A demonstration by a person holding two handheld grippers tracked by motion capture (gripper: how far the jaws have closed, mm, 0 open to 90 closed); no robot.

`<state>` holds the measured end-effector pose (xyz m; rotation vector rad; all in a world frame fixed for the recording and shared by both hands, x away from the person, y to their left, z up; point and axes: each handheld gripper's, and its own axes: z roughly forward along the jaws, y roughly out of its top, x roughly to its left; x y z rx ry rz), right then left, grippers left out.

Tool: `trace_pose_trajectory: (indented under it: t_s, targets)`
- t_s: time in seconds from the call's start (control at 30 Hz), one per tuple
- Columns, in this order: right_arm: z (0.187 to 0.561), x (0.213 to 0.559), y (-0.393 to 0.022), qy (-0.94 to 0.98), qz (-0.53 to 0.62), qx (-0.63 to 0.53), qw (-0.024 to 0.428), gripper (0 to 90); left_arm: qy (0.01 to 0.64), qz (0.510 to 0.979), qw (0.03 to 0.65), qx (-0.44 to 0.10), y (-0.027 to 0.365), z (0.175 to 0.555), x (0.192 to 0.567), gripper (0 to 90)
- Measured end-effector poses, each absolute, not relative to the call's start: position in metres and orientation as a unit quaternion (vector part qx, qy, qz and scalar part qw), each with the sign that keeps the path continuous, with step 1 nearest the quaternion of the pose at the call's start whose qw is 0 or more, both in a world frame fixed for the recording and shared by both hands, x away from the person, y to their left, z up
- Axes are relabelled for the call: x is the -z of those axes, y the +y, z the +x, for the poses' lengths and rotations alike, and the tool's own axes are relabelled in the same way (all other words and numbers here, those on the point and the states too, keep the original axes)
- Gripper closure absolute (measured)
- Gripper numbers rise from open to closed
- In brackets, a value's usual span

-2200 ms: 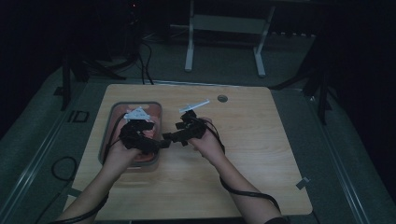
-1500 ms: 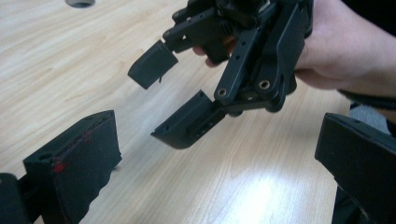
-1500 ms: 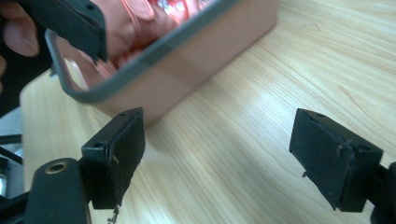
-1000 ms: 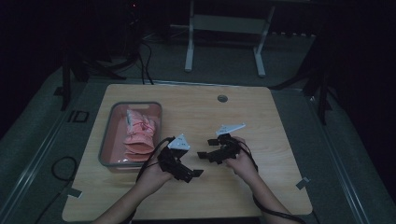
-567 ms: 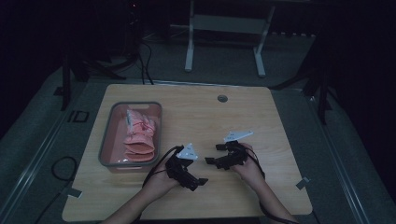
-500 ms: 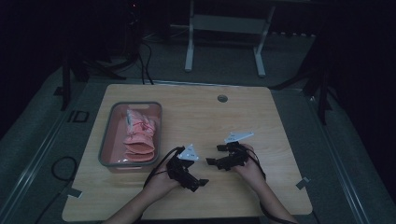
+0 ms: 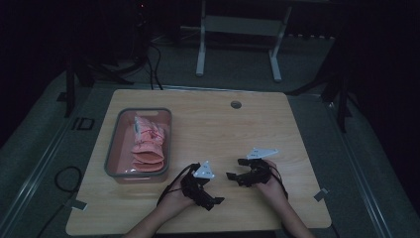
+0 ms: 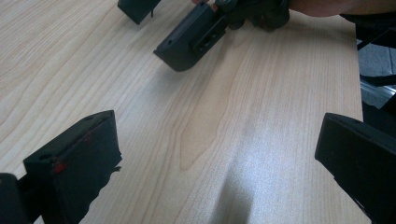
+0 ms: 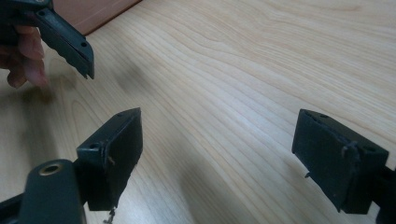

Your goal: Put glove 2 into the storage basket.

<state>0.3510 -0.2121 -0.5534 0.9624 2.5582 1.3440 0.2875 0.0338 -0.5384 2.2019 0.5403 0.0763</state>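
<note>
A grey tray (image 7: 112,148) holding folded pink cloth (image 7: 147,146) sits on the left of the wooden table (image 7: 233,134). My left gripper (image 7: 212,201) rests low near the front edge, right of the tray. In the left gripper view it (image 8: 219,163) is wide open over bare wood with nothing between its jaws. My right gripper (image 7: 236,169) lies just to its right, pointing left. Its jaws (image 9: 224,154) are also spread wide and empty. The two grippers face each other, a short way apart.
The right gripper's jaw (image 8: 191,37) shows ahead in the left gripper view. The left gripper's jaw (image 9: 65,37) and a hand (image 9: 23,60) show in the right gripper view, with a tray corner (image 9: 93,11) behind. A round hole (image 7: 236,104) marks the table's far edge.
Both grippers have come away from the tray to the front middle of the table. In the last half second they have hardly moved. The pink cloth stays in the tray.
</note>
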Motion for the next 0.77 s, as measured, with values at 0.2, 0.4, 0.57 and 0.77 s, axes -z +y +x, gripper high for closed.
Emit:
trace_pose_trajectory:
  t_s: [0.2, 0.4, 0.57, 0.77]
  targets:
    - [0.347, 0.554, -0.221, 0.831, 0.323, -0.449, 0.055, 15.7, 0.206, 0.883, 0.42, -0.037, 0.033, 0.284, 0.545, 0.2]
    - [0.343, 0.557, -0.225, 0.831, 0.323, -0.449, 0.068, 15.7, 0.205, 0.881, 0.424, -0.05, 0.037, 0.28, 0.547, 0.2]
    - [0.344, 0.557, -0.226, 0.832, 0.32, -0.447, 0.072, 15.1, 0.212, 0.876, 0.431, -0.047, 0.041, 0.28, 0.55, 0.2]
    - [0.346, 0.558, -0.228, 0.831, 0.325, -0.446, 0.075, 15.1, 0.212, 0.876, 0.431, -0.044, 0.042, 0.281, 0.552, 0.2]
